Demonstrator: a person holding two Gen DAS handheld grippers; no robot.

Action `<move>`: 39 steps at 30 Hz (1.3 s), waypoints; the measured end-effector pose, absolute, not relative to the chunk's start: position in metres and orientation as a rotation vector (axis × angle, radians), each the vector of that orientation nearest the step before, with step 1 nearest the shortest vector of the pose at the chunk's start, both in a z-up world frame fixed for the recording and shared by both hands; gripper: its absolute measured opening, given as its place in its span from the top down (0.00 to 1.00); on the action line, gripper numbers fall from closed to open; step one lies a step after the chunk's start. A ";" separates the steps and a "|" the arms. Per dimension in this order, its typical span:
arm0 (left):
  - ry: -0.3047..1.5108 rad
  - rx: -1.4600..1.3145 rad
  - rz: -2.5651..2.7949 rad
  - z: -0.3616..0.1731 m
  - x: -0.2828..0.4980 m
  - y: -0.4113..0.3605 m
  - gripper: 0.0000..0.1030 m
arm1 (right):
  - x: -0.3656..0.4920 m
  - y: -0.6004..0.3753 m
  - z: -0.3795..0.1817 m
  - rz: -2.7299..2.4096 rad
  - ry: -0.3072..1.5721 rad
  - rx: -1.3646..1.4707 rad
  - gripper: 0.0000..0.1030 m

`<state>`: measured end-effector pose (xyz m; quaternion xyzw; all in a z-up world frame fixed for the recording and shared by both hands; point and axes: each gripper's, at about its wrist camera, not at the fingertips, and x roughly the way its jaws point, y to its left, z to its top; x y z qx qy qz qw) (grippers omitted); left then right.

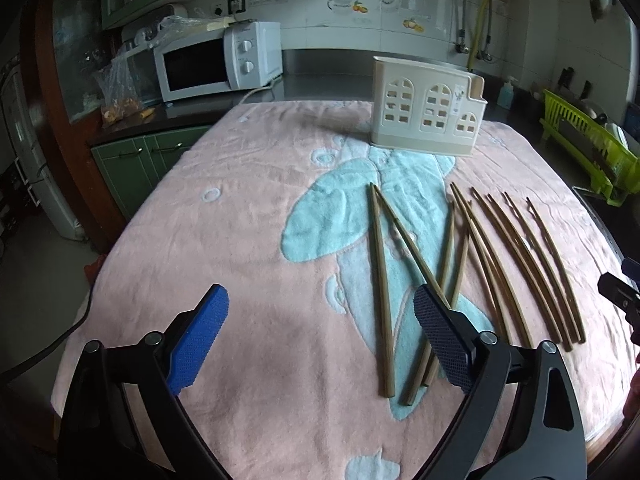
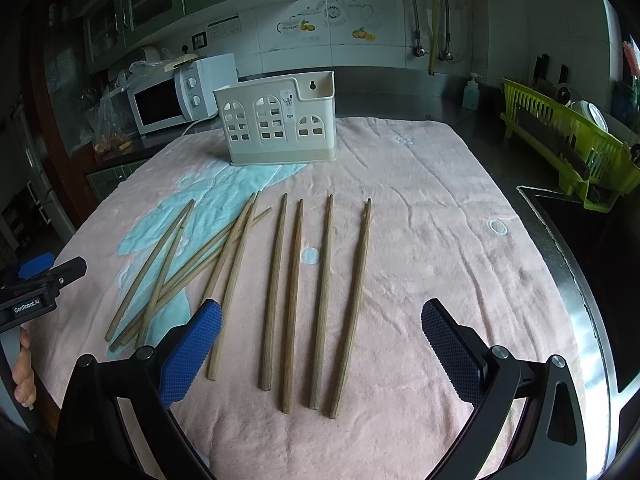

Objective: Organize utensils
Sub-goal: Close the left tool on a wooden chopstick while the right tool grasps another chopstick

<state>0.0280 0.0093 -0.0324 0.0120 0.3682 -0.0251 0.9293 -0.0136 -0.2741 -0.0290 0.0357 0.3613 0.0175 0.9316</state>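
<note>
Several wooden chopsticks (image 1: 382, 288) lie on a pink and light-blue towel (image 1: 240, 240); in the right wrist view they (image 2: 294, 300) lie partly crossed at the left and in straight rows in the middle. A cream utensil holder (image 1: 426, 108) with window cut-outs stands upright at the towel's far side, also in the right wrist view (image 2: 278, 120). My left gripper (image 1: 320, 316) is open and empty above the towel, left of the chopsticks. My right gripper (image 2: 322, 326) is open and empty, hovering over the near ends of the straight chopsticks.
A white microwave (image 1: 218, 62) stands on the counter at the back left. A green dish rack (image 2: 568, 140) stands at the right beside a dark sink (image 2: 592, 248). A soap bottle (image 2: 472, 92) is at the back. The left gripper's tip (image 2: 52, 276) shows at the left edge.
</note>
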 end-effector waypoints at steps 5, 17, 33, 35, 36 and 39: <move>0.791 0.051 -0.071 -0.044 0.035 -0.002 0.24 | -0.009 -0.276 -0.035 0.040 0.754 0.076 0.06; 0.884 0.042 -0.144 -0.076 0.056 -0.018 0.65 | 0.004 -0.281 -0.047 0.026 0.783 0.078 0.07; 0.901 0.053 -0.160 -0.087 0.069 -0.028 0.79 | 0.017 -0.285 -0.064 0.023 0.838 0.108 0.25; 0.899 0.052 -0.160 -0.086 0.069 -0.028 0.83 | 0.017 -0.287 -0.066 0.022 0.844 0.115 0.28; 0.899 0.052 -0.162 -0.086 0.069 -0.029 0.83 | 0.018 -0.287 -0.067 0.018 0.845 0.116 0.28; 0.891 0.075 -0.150 -0.087 0.068 -0.032 0.85 | 0.019 -0.290 -0.069 0.019 0.854 0.131 0.38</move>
